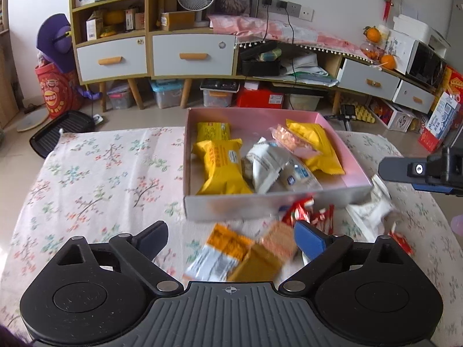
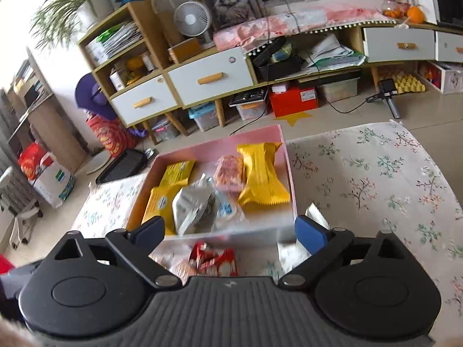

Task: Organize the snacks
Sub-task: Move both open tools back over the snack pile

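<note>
While both grippers hover with fingers spread wide and holding nothing, loose snacks lie crowded just before the shallow pink cardboard box (image 1: 332,127): an orange-and-white foil packet (image 1: 220,253), a tan wafer pack (image 1: 279,241) and red sachets (image 1: 306,215). The left gripper (image 1: 231,238) could pinch two overlapping packets together; the right gripper (image 2: 230,231) could nudge the box wall. A floral-print tablecloth (image 1: 101,173) covers the table; cluttered wooden cabinets (image 1: 150,52) line the room behind.

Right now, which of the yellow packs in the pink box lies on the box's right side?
The plain yellow pack against the pink box's right wall, beside the small pink-orange snack. The other two yellow packs bear labels and lie along the left wall.
</note>
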The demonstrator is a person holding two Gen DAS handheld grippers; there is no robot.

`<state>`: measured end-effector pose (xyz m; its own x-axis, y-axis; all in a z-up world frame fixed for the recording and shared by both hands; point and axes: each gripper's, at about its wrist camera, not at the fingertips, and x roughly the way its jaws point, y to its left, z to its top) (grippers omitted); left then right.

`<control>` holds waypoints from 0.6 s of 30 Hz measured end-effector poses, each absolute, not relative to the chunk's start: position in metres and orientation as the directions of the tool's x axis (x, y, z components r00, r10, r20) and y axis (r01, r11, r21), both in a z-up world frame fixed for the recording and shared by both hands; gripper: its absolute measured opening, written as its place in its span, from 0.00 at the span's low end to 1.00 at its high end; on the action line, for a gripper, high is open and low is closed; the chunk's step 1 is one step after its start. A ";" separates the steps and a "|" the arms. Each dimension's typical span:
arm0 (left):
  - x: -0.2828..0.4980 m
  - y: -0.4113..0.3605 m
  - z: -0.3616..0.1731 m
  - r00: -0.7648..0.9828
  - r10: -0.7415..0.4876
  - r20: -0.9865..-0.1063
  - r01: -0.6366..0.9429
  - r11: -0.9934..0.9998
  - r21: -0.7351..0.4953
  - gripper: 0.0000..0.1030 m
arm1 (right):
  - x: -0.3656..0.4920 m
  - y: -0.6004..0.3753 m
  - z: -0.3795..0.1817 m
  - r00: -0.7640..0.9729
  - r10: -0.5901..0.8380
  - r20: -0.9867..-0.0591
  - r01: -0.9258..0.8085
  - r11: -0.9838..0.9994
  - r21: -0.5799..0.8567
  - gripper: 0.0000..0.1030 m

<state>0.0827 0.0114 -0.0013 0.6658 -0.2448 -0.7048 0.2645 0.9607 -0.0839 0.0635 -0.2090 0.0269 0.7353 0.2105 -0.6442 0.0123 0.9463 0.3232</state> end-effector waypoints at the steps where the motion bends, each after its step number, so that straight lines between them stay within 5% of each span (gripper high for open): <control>1: 0.077 0.013 0.000 0.668 -0.243 -0.703 0.266 0.961 -0.080 0.93 | 0.059 -0.208 0.027 0.733 0.207 -0.648 0.006 0.951 0.310 0.95; 18: 0.023 0.044 -0.016 0.640 -0.315 -0.701 0.371 0.926 -0.077 0.97 | 0.007 -0.193 0.012 0.724 0.212 -0.656 -0.161 0.977 0.138 0.98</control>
